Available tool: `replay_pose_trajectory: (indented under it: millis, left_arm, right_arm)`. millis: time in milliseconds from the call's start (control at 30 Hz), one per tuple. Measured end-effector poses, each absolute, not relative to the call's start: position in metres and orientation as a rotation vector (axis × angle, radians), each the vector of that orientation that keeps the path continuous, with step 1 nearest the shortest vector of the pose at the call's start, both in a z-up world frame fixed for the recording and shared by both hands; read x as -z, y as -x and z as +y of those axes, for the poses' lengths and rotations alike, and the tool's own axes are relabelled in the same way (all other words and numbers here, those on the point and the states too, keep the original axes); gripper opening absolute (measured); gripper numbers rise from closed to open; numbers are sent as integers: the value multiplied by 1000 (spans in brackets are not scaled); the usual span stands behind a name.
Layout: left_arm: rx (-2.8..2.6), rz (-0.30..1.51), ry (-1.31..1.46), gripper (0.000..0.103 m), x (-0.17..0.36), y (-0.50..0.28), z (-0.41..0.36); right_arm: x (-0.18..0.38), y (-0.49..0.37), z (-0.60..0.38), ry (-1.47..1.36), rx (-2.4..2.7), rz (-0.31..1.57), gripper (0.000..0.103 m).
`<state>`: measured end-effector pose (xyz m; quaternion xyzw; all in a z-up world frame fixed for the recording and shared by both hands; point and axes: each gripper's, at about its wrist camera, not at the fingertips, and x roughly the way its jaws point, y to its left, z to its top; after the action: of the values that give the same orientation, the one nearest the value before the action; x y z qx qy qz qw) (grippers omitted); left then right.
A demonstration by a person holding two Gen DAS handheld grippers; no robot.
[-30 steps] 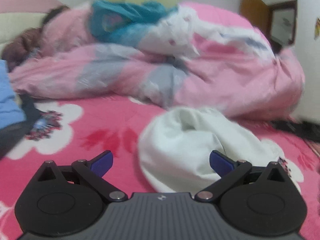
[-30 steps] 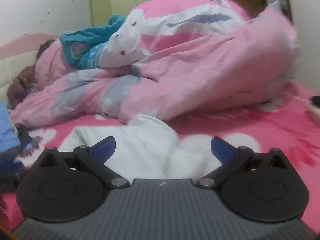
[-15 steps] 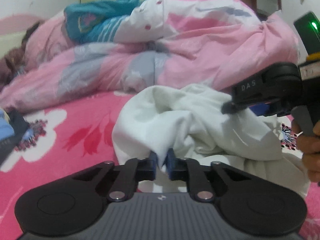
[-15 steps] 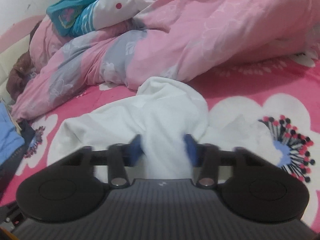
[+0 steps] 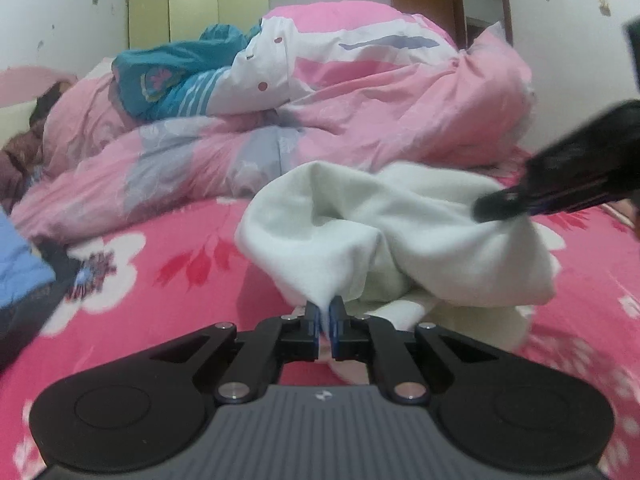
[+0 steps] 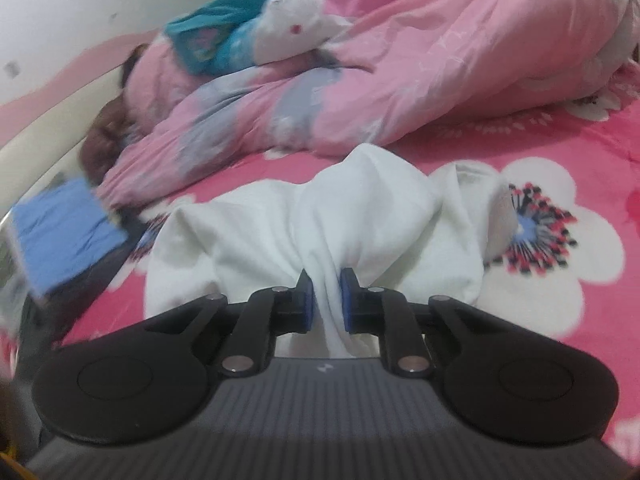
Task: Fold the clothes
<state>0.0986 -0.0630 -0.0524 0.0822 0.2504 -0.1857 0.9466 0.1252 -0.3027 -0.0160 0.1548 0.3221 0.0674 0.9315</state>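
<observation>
Left gripper (image 5: 328, 318): jaws clenched on a thin pinch of the white garment (image 5: 400, 236), blue pads nearly meeting, cloth drawn into a point between them. Right gripper (image 6: 325, 296): jaws have just been closing and now clamp a thicker bunched fold of the same garment; in the left wrist view its dark fingers enter from the right and bite the cloth's far edge. The garment lies crumpled on the pink flowered bedsheet (image 5: 168, 280), lifted at both pinch points. Blue folded cloth (image 6: 64, 232) sits to the left. Beyond, a heaped pink duvet (image 5: 360, 120) carries a teal garment (image 5: 172, 76).
</observation>
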Motion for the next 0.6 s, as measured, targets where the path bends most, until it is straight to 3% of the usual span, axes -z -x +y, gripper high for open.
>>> replay_pose_trajectory:
  millis: [200,267,333,400,600]
  left_arm:
    - [479,589,-127,10,64,-53,-22]
    - [513,580,-123,19,66,-34,-6]
    - [548,571,-120,47,68,-15,11]
    - [557,520,-116,57,63,-1,21]
    - [556,461,-124,66,42,-9,0]
  right_arm:
    - [19,-32,-290,-331,-201,663,12]
    - [29,-7,-284,-341,-200,678,12]
    - [46,11,-279,-350,-194,713,11]
    - [66,22,-276,-365,-189,753,11]
    - [86,43,-274,-451,-215,705,12]
